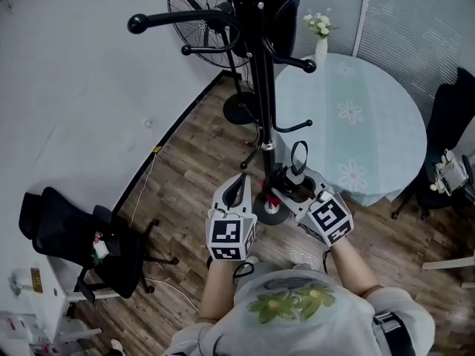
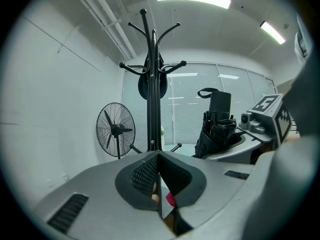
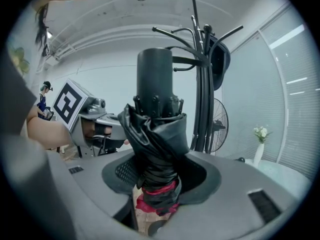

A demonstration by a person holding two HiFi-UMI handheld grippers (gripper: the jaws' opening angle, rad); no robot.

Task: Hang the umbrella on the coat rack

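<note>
The black coat rack (image 1: 261, 87) stands just ahead of me, its curved hooks spreading at the top. My right gripper (image 1: 291, 188) is shut on the folded black umbrella (image 1: 295, 178), which stands upright with its wrist strap looped above. In the right gripper view the umbrella (image 3: 159, 134) fills the jaws, handle up, a red band low down, and the coat rack (image 3: 204, 84) rises behind it. My left gripper (image 1: 239, 182) is shut and empty, to the left of the umbrella. In the left gripper view, the left gripper (image 2: 159, 156) faces the coat rack (image 2: 154, 84), with the umbrella (image 2: 217, 126) at the right.
A round table (image 1: 378, 132) with a pale cloth and a vase of flowers (image 1: 320, 34) stands right of the rack. A standing fan (image 1: 200, 10) is behind it by the white wall. An office chair (image 1: 82, 243) is at the left, a black chair (image 1: 453, 117) at the far right.
</note>
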